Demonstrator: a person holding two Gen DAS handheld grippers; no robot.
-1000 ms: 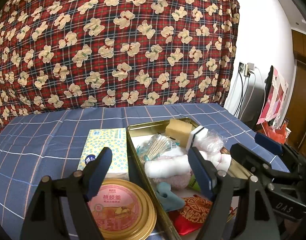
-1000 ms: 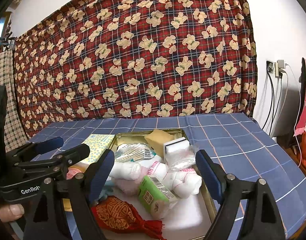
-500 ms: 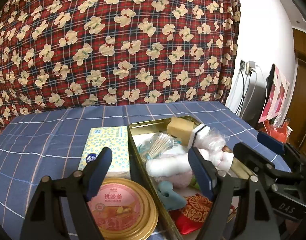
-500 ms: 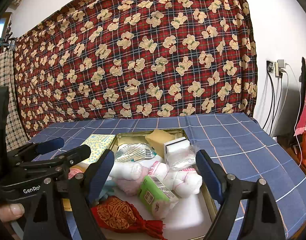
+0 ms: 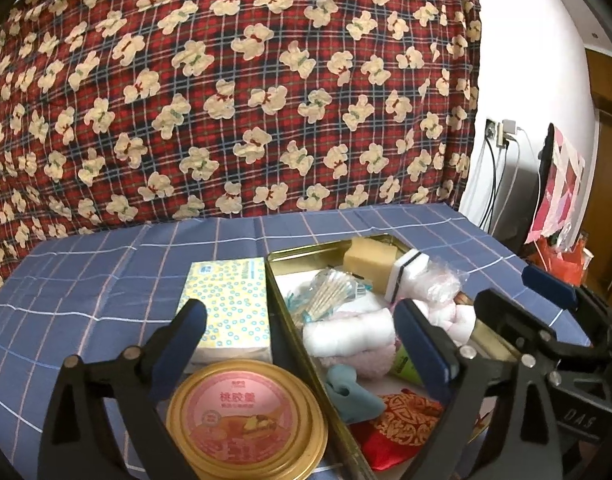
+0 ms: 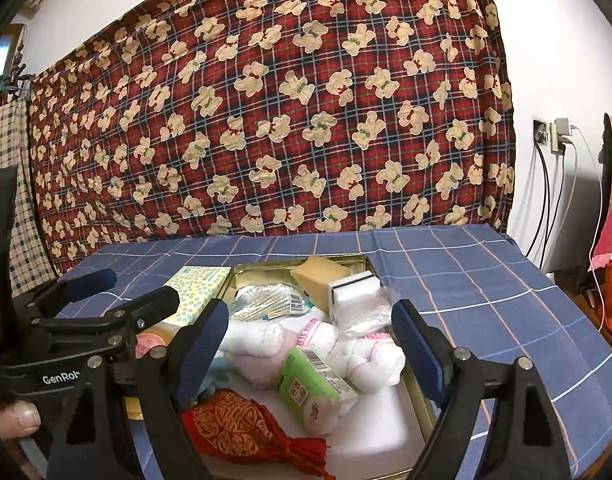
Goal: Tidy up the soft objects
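Observation:
A gold metal tin on the blue checked tablecloth holds several soft things: a yellow sponge, a white sponge, rolled white socks, a green tissue pack, a red pouch and a bag of cotton swabs. My left gripper is open and empty above the tin's left edge. My right gripper is open and empty above the tin's middle.
A yellow patterned tissue pack and a round gold-rimmed can lie left of the tin. A red bear-print cloth hangs behind the table. Cables hang on the right wall.
Both grippers have stayed open and lifted slightly; the tin and its contents sit a little lower in the left wrist view. Nothing was grasped.

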